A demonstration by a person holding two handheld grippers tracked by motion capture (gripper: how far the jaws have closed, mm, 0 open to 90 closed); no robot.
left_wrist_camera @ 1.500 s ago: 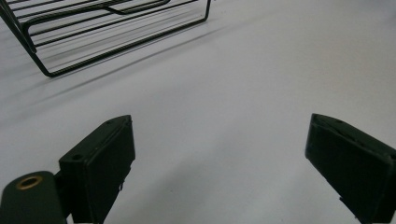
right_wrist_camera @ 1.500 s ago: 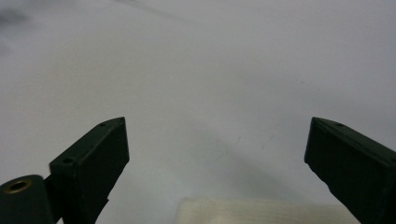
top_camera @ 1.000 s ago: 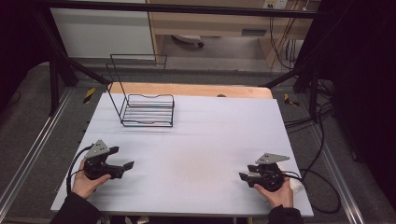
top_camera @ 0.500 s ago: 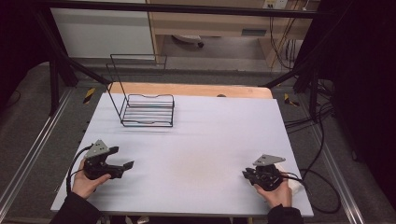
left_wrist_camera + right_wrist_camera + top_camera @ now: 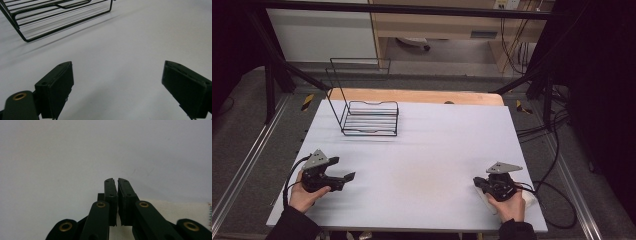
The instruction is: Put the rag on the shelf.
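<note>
A white table (image 5: 437,150) is standing on grey floor (image 5: 242,125), with a wooden bench (image 5: 447,22) sitting behind in dim light.

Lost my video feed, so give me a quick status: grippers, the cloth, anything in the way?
Left gripper open, empty. Right gripper just closed, empty, over white cloth. Wire rack far-left, clear of both.

Wire rack (image 5: 371,118) on table (image 5: 437,145), far left.

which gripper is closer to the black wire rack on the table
Left. The left gripper sits at the table's near left, with the wire rack just beyond it toward the far edge. The right gripper is at the near right, across the table from the rack.
</note>
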